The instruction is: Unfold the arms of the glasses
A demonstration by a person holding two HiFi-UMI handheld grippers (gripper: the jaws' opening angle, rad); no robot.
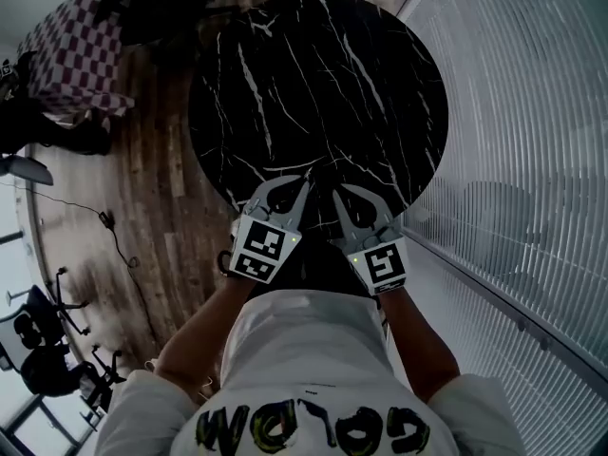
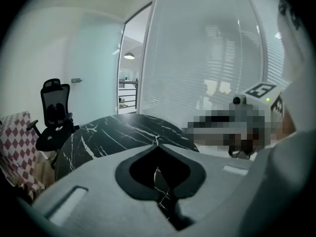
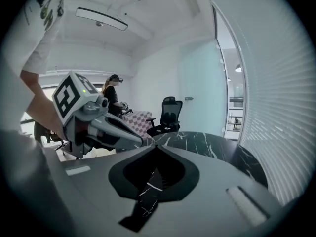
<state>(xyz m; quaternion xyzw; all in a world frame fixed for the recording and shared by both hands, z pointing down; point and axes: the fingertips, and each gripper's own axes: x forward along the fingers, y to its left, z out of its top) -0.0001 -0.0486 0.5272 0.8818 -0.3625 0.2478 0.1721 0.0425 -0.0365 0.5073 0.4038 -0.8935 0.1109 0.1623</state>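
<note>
No glasses show in any view. The round black marble table [image 1: 313, 84] lies bare below me. My left gripper [image 1: 305, 189] and my right gripper [image 1: 335, 194] hang side by side over the table's near edge, close to my chest, their tips almost meeting. In the left gripper view the left gripper [image 2: 157, 143] has its jaws pressed together with nothing between them, and the right gripper's marker cube [image 2: 260, 91] shows at the right. In the right gripper view the right gripper [image 3: 155, 144] is shut and empty too, with the left gripper [image 3: 101, 127] just to its left.
A wall of white blinds [image 1: 532, 150] runs along the table's right side. A red-checked seat [image 1: 74, 53] stands at the far left on the wooden floor, beside a black office chair [image 2: 53, 116]. Another person [image 3: 112, 95] stands at the back of the room.
</note>
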